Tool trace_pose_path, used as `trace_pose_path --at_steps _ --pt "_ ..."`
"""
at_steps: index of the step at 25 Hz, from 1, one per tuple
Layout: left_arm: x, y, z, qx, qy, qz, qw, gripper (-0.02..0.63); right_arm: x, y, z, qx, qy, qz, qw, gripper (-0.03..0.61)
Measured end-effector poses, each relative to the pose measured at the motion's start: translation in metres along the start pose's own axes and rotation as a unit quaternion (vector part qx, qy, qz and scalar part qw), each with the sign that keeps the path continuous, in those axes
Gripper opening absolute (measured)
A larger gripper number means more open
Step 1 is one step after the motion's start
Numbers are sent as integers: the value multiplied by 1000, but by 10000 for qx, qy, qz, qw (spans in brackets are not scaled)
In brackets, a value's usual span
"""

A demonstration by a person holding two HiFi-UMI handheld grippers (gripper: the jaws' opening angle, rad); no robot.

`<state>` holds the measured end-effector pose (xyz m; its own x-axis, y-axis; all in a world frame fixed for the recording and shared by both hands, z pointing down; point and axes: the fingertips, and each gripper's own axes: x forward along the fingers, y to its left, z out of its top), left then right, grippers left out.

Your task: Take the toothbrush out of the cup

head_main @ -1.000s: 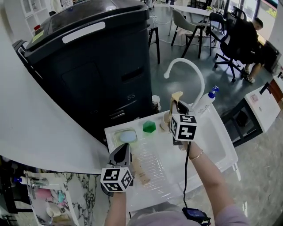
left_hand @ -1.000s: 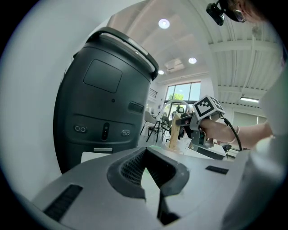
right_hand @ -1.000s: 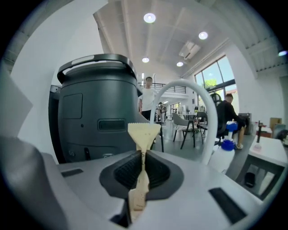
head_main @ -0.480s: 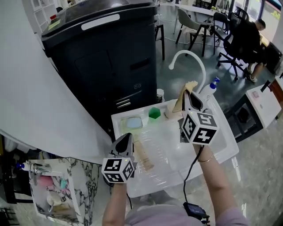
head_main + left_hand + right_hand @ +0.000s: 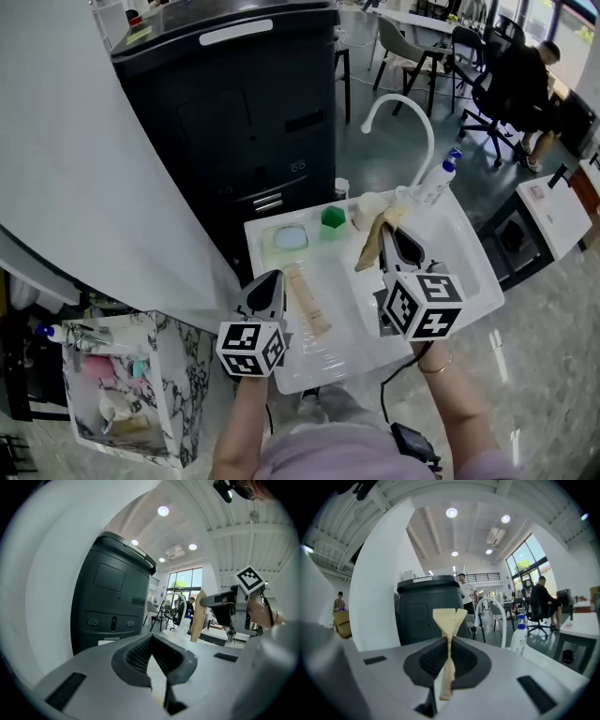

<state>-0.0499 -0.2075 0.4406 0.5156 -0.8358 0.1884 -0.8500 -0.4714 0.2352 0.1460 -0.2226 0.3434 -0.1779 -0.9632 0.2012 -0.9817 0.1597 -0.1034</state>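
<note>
My right gripper (image 5: 394, 251) is shut on a toothbrush in a tan paper wrapper (image 5: 371, 246), which hangs in the air above the white draining tray (image 5: 352, 323), clear of the cup. In the right gripper view the wrapped toothbrush (image 5: 449, 634) stands upright between the pads, its frayed top above them. The cream cup (image 5: 368, 208) stands at the tray's far edge, beyond the gripper. At the tray's near left corner my left gripper (image 5: 267, 289) is shut and holds nothing. The left gripper view shows the toothbrush (image 5: 198, 616) held up at the right.
A second tan wrapped stick (image 5: 307, 300) lies on the tray. Along the far edge sit a soap dish (image 5: 290, 238) and a green block (image 5: 332, 217). Behind are a white faucet (image 5: 403, 117), a pump bottle (image 5: 438, 178), a tall black bin (image 5: 253, 103) and a seated person (image 5: 525, 84).
The right gripper has drawn back from the cup towards me, carrying the toothbrush out and up. The cup now shows on its own. The left gripper has also pulled back a little.
</note>
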Motion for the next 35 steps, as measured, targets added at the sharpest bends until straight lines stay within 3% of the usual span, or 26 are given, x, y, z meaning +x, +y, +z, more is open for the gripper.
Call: trace_pose_path --at_steps 11,23,35 --pt "-30 8 -16 -130 57 84 9999 0 -20 46 -76 -102 963 446 9943 18" --pt "-36 29 -48 -416 283 437 9978 0 12 65 -178 -260 2226 818 9711 17" --pt "-26 59 -59 -606 357 874 9937 0 74 70 -223 -609 2713 940 9560 15"
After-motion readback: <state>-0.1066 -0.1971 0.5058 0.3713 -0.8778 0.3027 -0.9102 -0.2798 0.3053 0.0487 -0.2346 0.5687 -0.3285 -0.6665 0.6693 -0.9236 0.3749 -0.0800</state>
